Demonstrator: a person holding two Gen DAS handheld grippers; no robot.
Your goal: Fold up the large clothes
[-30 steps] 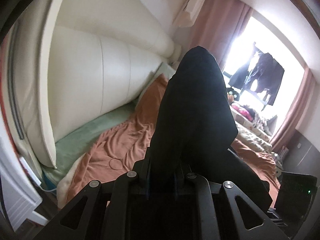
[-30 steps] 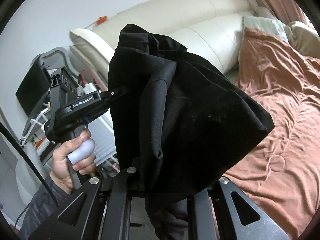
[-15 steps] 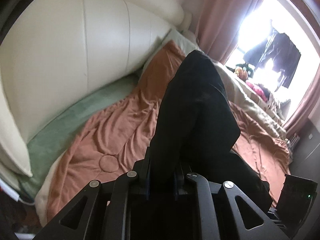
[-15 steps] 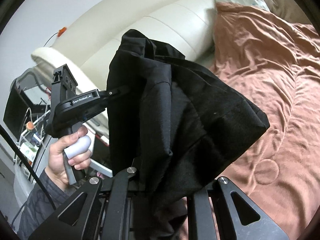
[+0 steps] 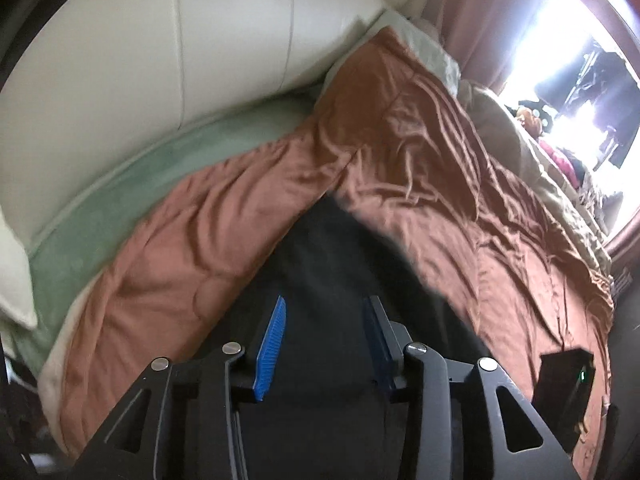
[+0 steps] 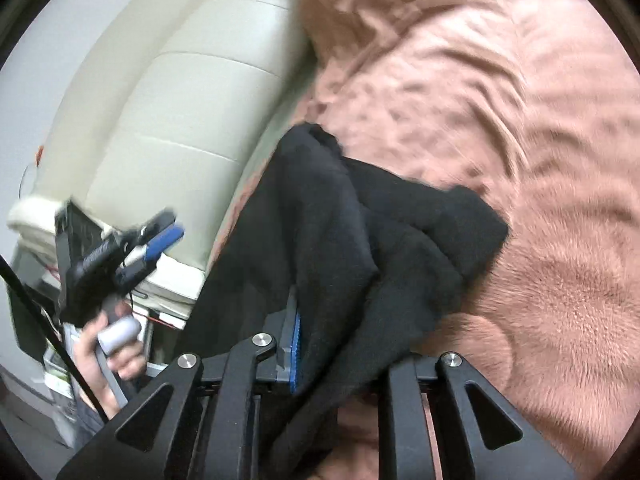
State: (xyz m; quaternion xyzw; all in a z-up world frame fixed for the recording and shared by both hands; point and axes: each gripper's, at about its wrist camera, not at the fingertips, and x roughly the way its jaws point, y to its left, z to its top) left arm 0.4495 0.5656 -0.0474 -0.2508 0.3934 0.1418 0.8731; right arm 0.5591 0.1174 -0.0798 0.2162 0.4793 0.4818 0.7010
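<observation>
A black garment [image 5: 332,248] lies bunched on the brown blanket [image 5: 440,160], with one end pointing toward the headboard. My left gripper [image 5: 326,300] hovers just over its near end. Its jaws are opening, the blue pads [image 5: 272,340] stand apart, and neither presses on the cloth beneath. In the right wrist view the garment [image 6: 360,220] drapes over and between the fingers of my right gripper [image 6: 340,320], which still pinches it while its jaws start opening. Cloth hides the right finger. The left gripper [image 6: 168,232], held in a hand [image 6: 116,344], stands clear of the cloth at the left.
A cream padded headboard [image 5: 200,40] runs along the left, with a green sheet [image 5: 140,176] at its foot. A black device [image 5: 564,384] rests on the blanket's right edge. Beige bedding [image 5: 520,140] and a bright window [image 5: 580,80] lie beyond. Wires and shelving [image 6: 48,320] crowd the bedside.
Both grippers have dropped toward the bed and the garment has gone from hanging upright to lying on the blanket. The left gripper has let go and opened.
</observation>
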